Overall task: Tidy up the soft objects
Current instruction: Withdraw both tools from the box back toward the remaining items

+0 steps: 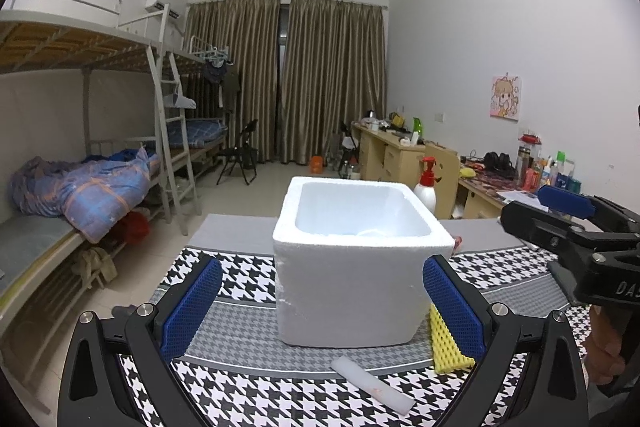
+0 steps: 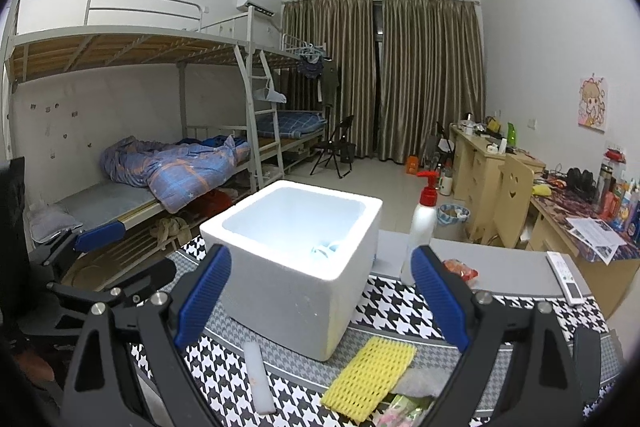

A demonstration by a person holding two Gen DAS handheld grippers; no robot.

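Left wrist view: left claw (image 1: 322, 311) spread, holding nothing, foam box (image 1: 352, 267) directly ahead; right claw (image 2: 320, 303) likewise spread, yellow foam net (image 2: 370, 373) just below it.

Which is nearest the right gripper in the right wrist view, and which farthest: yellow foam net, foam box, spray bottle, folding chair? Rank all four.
1. Yellow foam net, on the mat just beyond the open jaws.
2. White foam box, centre of the table.
3. Spray bottle, behind the box, right.
4. Black folding chair, across the room by the curtains.
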